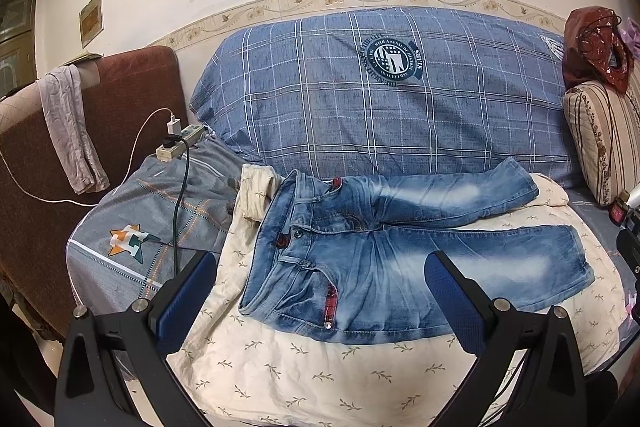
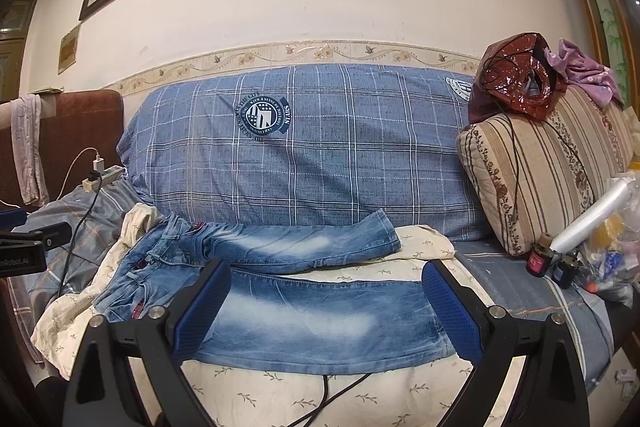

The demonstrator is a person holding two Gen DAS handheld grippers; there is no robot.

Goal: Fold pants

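Claws (image 1: 320, 291) (image 2: 326, 301) wide above jeans (image 1: 400, 247), cable (image 1: 180, 203) aside

Open right tongs (image 2: 326, 301) above jeans (image 2: 304, 311) — unfolded, on cream sheet (image 2: 380, 395).

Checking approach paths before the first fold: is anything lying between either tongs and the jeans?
Nothing visible does. The jeans lie flat and uncovered on the cream sheet, with both the left tongs and the right tongs open directly above them.
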